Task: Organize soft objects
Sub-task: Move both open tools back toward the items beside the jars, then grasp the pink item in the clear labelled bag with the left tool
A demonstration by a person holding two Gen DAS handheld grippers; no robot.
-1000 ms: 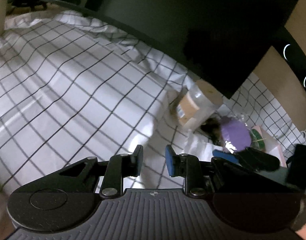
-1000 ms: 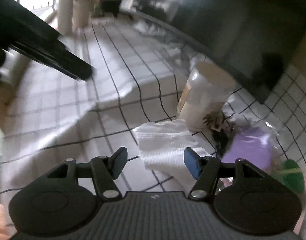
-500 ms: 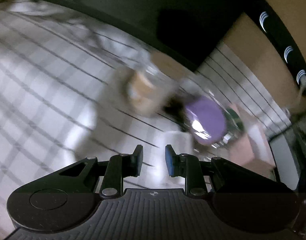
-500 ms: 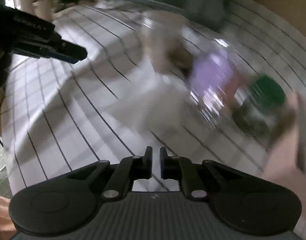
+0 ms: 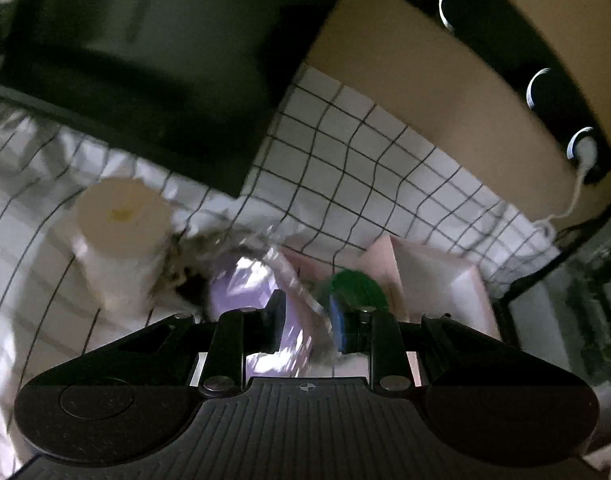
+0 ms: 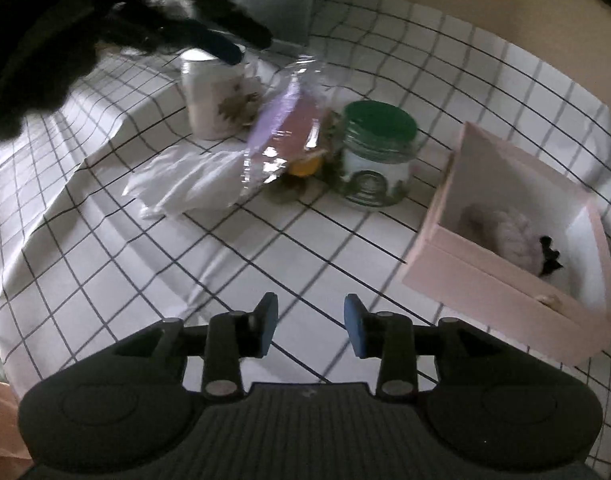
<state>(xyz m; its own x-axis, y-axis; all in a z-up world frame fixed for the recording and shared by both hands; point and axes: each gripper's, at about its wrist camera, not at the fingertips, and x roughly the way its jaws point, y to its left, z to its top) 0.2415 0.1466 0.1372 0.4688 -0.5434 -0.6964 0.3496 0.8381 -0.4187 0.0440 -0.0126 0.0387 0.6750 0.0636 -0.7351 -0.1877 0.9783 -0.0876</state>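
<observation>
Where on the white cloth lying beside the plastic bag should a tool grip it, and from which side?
Probably best at the cloth's free near-left edge, coming from the open tablecloth side. Its far right end is tucked against the plastic bag, with the white jar behind, so those sides are crowded. It lies flat and crumpled, so pinch a raised fold from above.

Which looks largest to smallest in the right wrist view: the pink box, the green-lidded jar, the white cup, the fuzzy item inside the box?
1. pink box, though it sits nearest the camera.
2. green-lidded jar and white cup look alike; the cup stands farther back, so no ranking.
3. fuzzy item, smallest.
</observation>
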